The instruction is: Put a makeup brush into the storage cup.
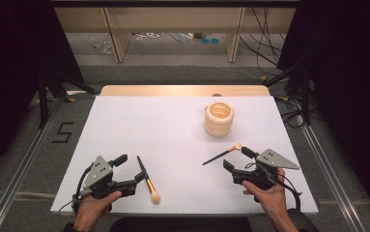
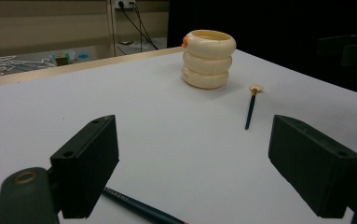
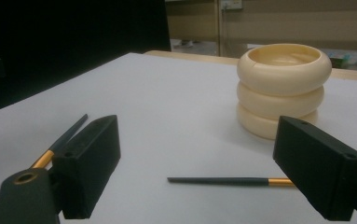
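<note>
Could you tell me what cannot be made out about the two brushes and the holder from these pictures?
- Near brush: in the left gripper view, its head is cut off by the bottom edge, part of its handle hidden behind the left tongs.
- Far brush: in the right gripper view, its bristles sit behind the right tongs.
- Ringed holder: its inside is too dim to read.

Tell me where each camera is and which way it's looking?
High view: above the person's side, facing forward and down on the white table; both hands, left gripper and right gripper show.
Left gripper view: rides that gripper, looking across at the ringed holder and far brush; open jaws show.
Right gripper view: looks at the holder and near brush.
All share the holder.
</note>
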